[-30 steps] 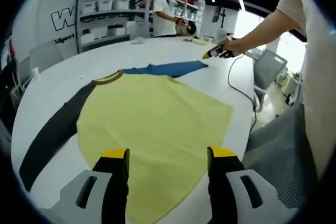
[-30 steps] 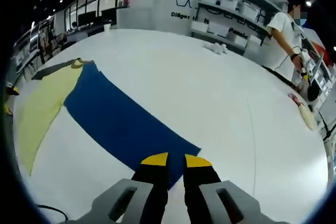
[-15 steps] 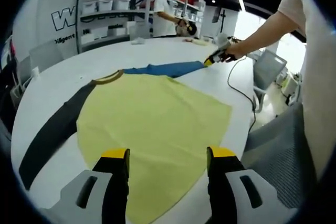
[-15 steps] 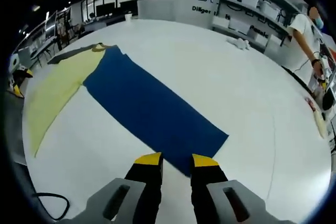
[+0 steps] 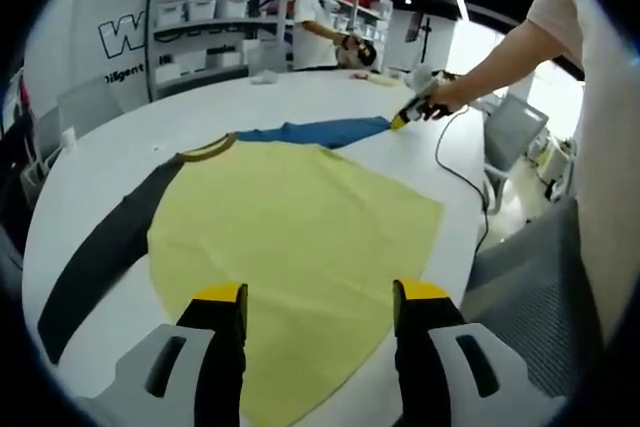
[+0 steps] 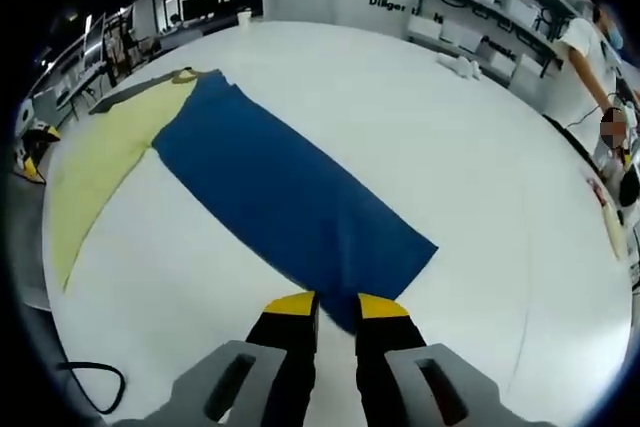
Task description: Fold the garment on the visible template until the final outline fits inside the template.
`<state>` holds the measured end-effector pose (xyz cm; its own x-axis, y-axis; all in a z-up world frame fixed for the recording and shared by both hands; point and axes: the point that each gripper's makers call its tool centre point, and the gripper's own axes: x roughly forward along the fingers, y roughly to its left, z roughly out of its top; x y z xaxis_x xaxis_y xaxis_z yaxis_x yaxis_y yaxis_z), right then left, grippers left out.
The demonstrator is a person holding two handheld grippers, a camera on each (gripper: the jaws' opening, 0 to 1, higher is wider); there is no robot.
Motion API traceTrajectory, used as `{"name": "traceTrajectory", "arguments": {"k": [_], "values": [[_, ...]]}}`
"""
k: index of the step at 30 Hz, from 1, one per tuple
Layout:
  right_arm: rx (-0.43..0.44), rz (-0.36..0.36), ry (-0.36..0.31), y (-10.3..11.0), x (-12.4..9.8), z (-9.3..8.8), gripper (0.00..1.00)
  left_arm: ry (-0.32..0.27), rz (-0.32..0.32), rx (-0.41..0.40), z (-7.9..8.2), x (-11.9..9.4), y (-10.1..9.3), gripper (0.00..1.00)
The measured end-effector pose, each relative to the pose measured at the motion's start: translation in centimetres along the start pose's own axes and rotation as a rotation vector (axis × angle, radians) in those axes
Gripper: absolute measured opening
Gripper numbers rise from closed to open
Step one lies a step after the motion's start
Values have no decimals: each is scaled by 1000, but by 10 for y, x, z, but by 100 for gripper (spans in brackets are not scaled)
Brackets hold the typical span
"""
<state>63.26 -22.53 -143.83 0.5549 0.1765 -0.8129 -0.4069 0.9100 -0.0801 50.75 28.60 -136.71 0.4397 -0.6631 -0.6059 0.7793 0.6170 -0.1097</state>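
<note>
A long-sleeved shirt lies flat on the white table. Its yellow body fills the middle of the left gripper view, with a dark grey sleeve at the left and a blue sleeve stretching away. My left gripper hovers open over the yellow hem. In the right gripper view the blue sleeve runs from upper left down to my right gripper. Its jaws stand close together, pinching the cuff's near corner. The right gripper, held in a hand, also appears at the sleeve's far end.
A black cable trails over the table's right edge, and its loop lies near the front edge. A grey chair stands by the person's side. Shelves and another person are beyond the table. Small white items lie far off.
My right gripper came down to the blue cuff; its jaws widened, then drew in on the cuff corner. The left gripper and the shirt body stayed put.
</note>
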Motion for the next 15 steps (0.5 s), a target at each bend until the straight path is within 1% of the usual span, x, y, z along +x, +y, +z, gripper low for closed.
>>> {"name": "traceTrajectory", "arguments": {"k": [6, 9, 13, 15], "values": [[-27, -1, 10, 6, -4, -5, 0, -5, -7, 4, 2, 1, -2, 57], [17, 2, 11, 9, -5, -6, 0, -5, -8, 5, 2, 1, -2, 57], [-3, 5, 27, 10, -6, -8, 0, -8, -7, 5, 1, -1, -2, 57], [20, 14, 35, 14, -7, -9, 0, -10, -5, 4, 1, -2, -1, 57]]}}
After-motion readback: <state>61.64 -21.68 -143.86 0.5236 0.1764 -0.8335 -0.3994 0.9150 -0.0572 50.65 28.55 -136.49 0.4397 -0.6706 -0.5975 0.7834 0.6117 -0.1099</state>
